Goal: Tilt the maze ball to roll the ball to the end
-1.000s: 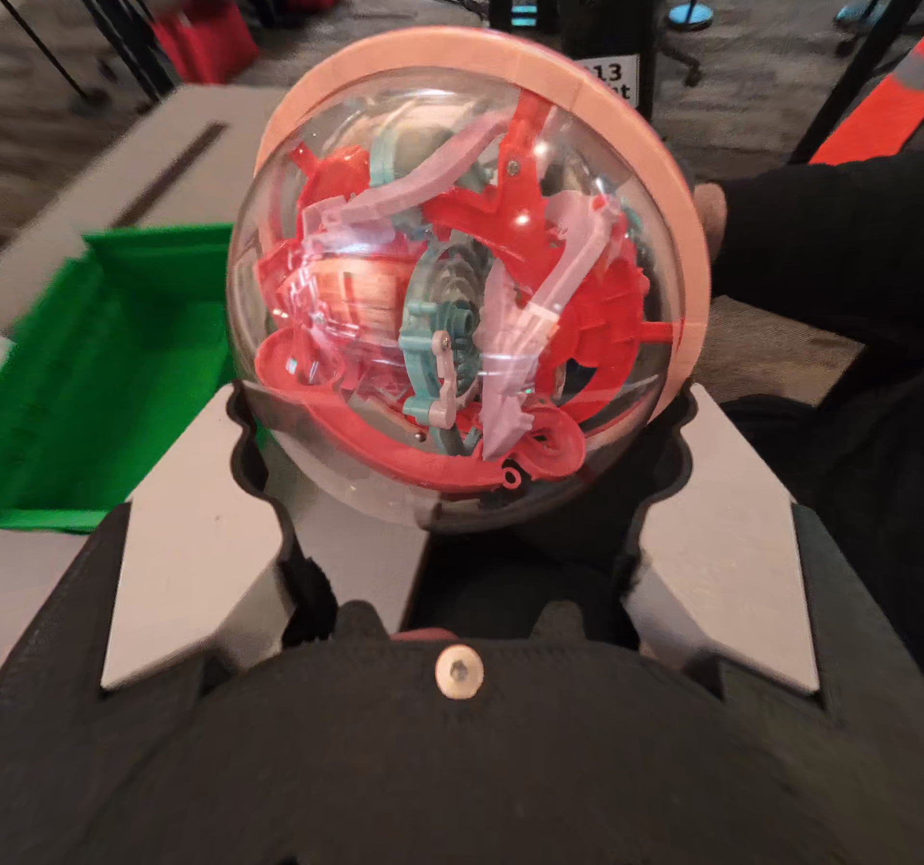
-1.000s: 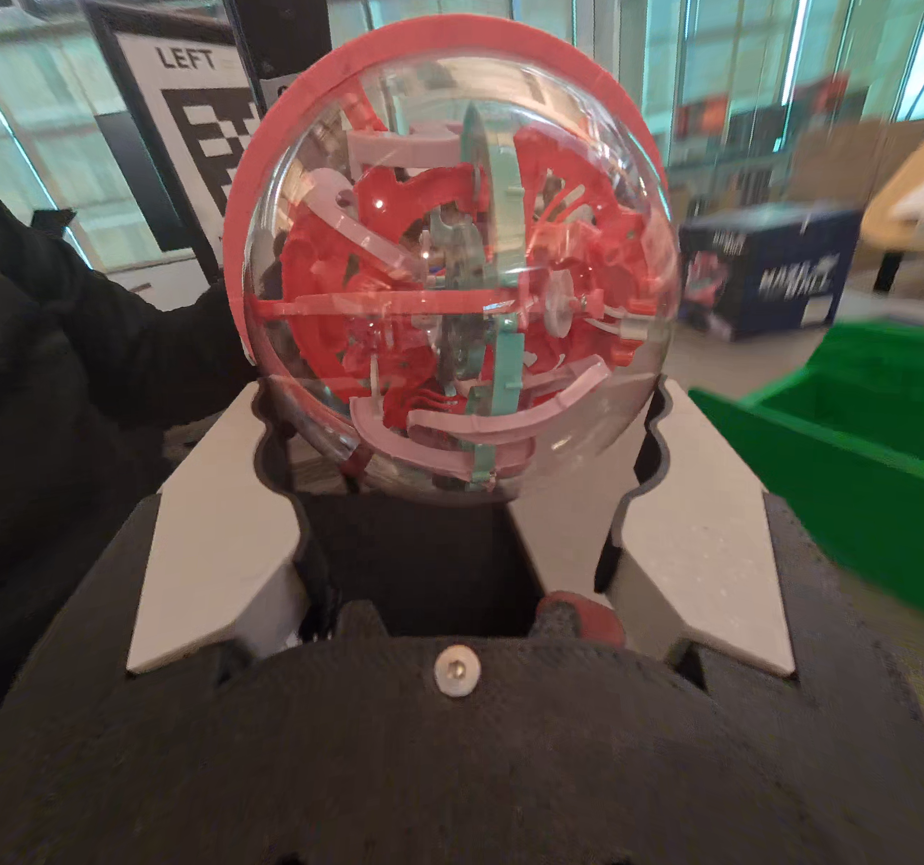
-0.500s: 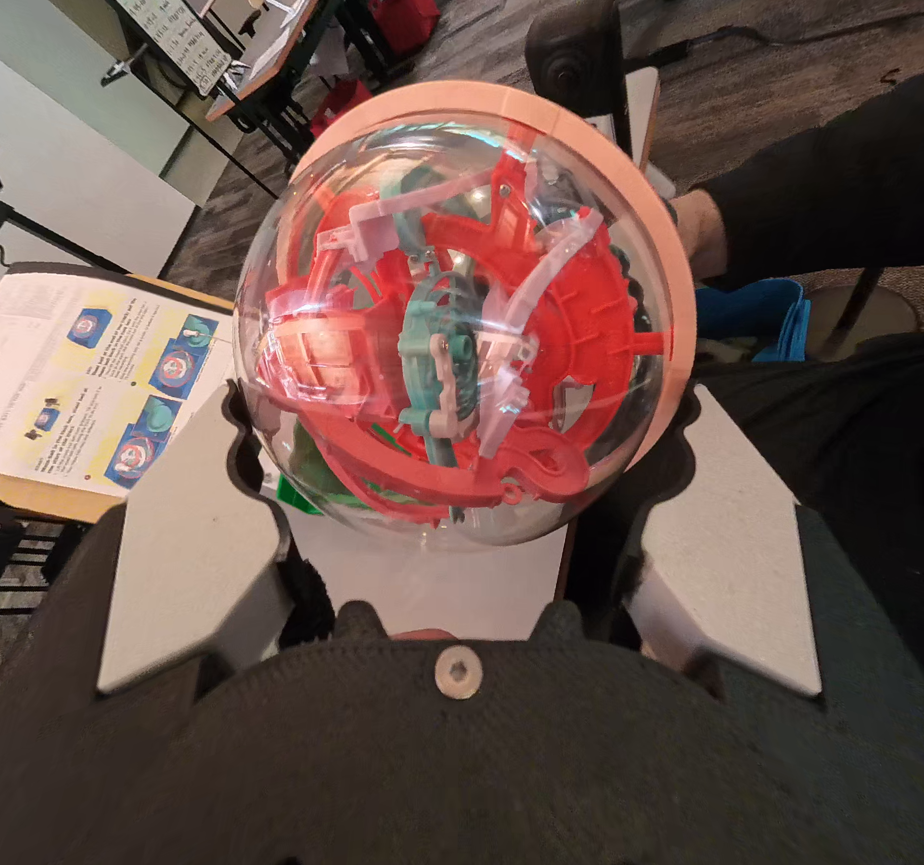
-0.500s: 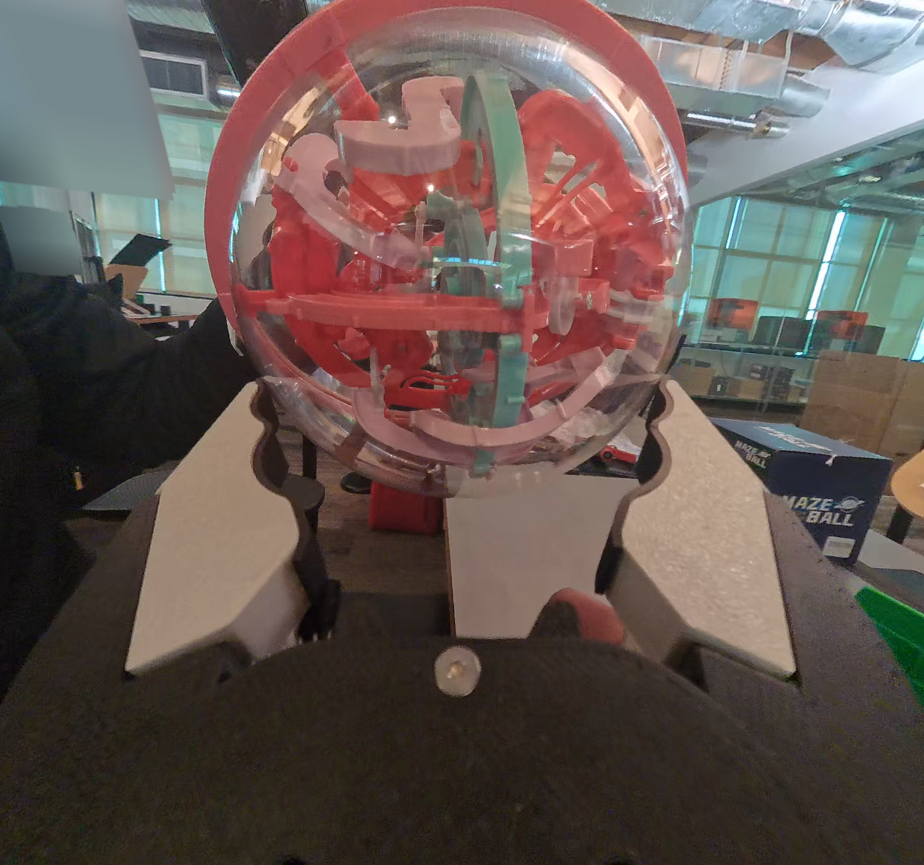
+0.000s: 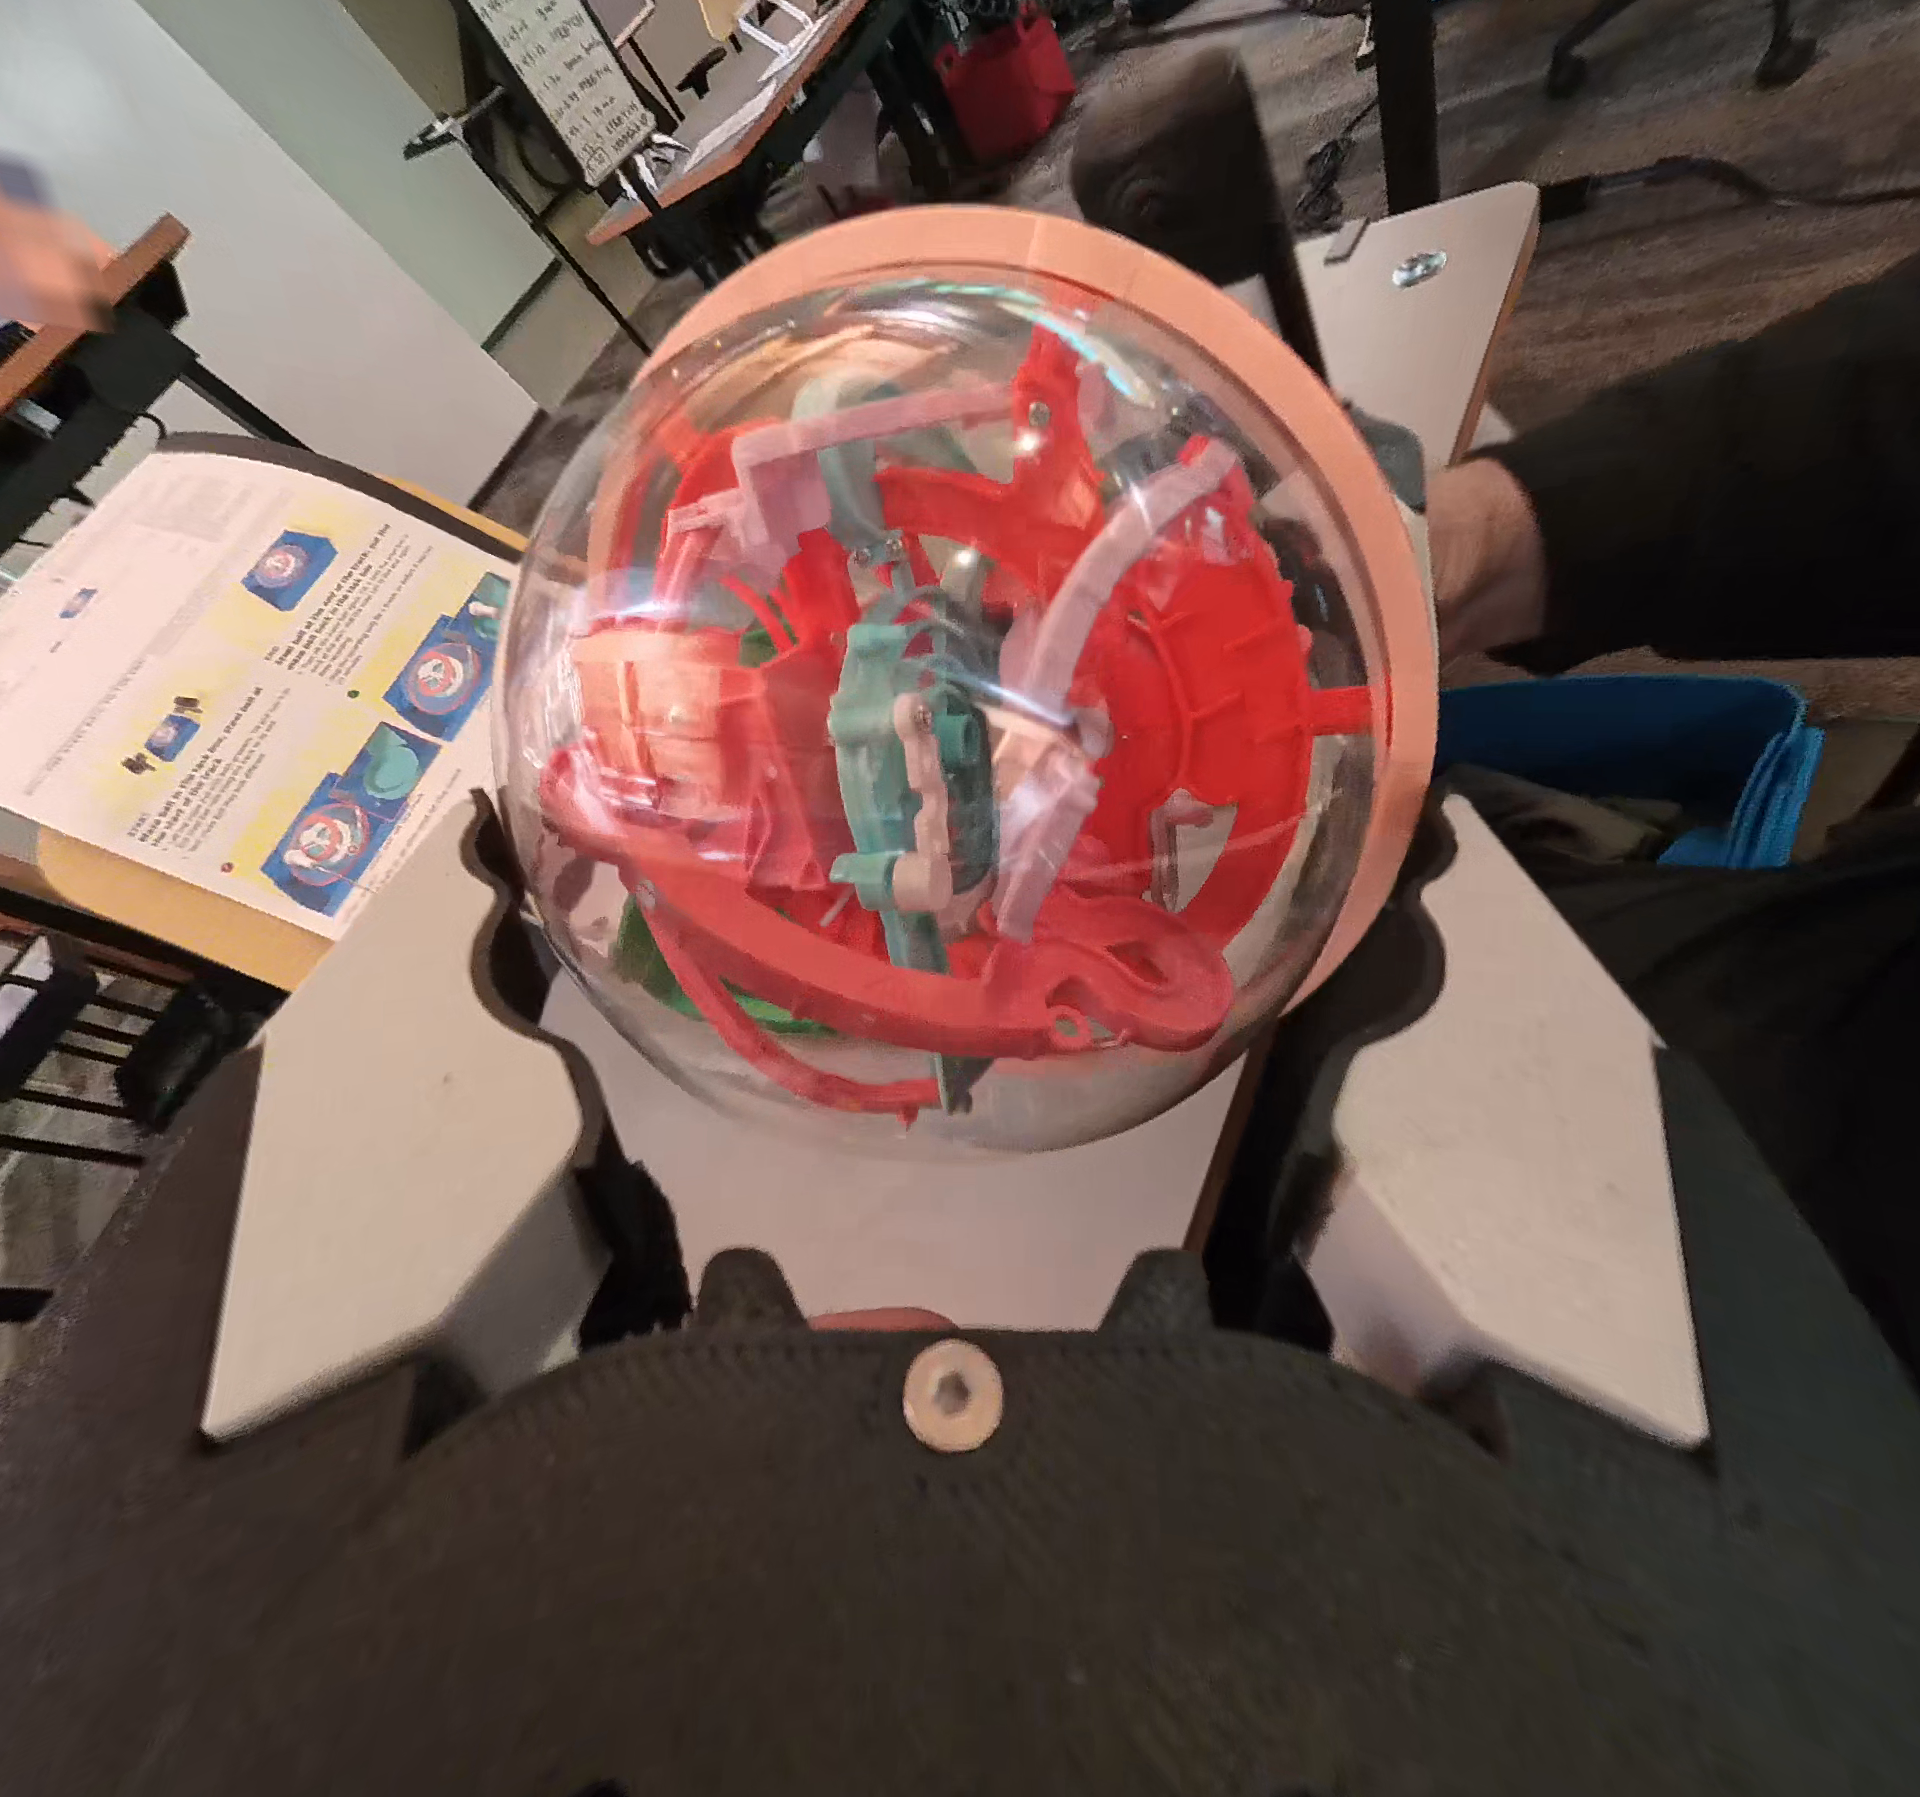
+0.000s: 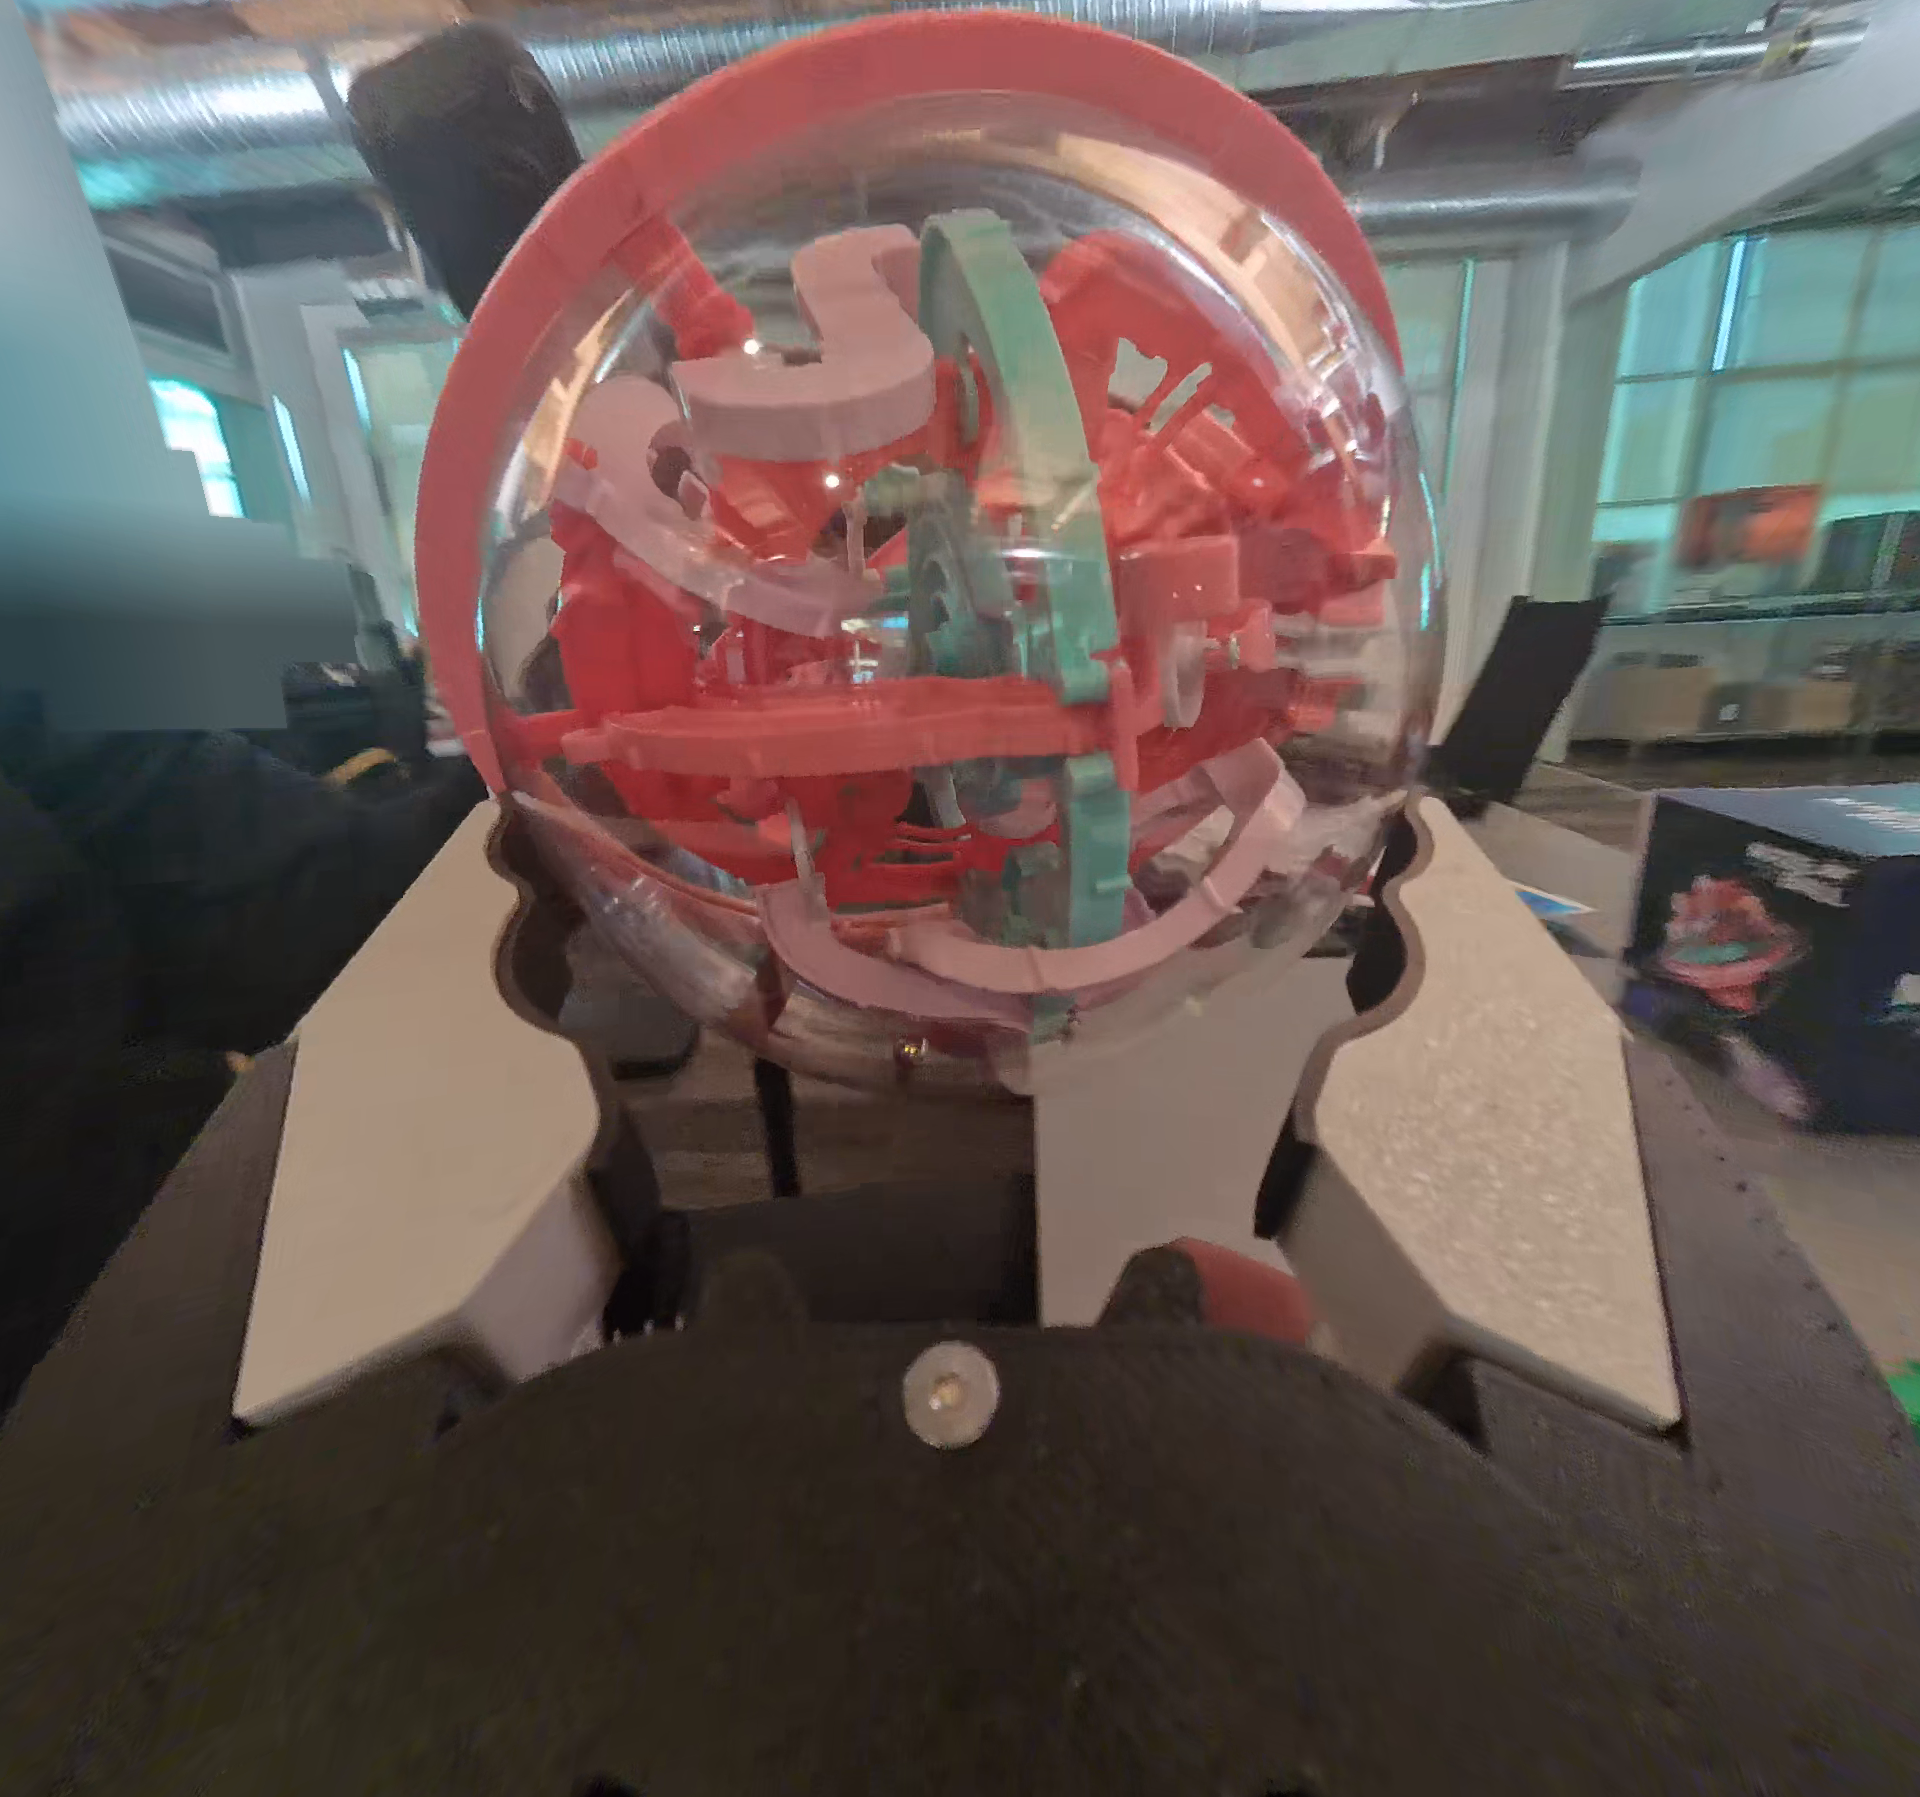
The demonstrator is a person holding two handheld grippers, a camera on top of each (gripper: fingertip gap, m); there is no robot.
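Between the 2 wide-spread fingers of the left claw sits the maze ball, a clear sphere with a peach band around its middle and red, teal and pale tracks inside. The right claw grips the same maze ball from the opposite side, its fingers also spread wide and cupping the lower curve. Each claw appears closed on the shell, with dark scalloped pads meeting the clear plastic low on both sides, so the sphere hangs in the air between them, well above the surface.

The main risk is a slip. The shell is smooth and round, and both grips sit below its widest part; a steep tilt could let it ride up and out of the pads, or rotate inside them so the turn does not carry through to the tracks. If the 2 claws turn out of step, 1 may lose contact.

The small metal ball cannot be placed with certainty; a tiny glint low in the shell, near the right claw, may be it. If so, it likely lies off the track, and a fast or jerky tilt would keep it there.

Behind the left claw, a printed sheet lies on the surface.
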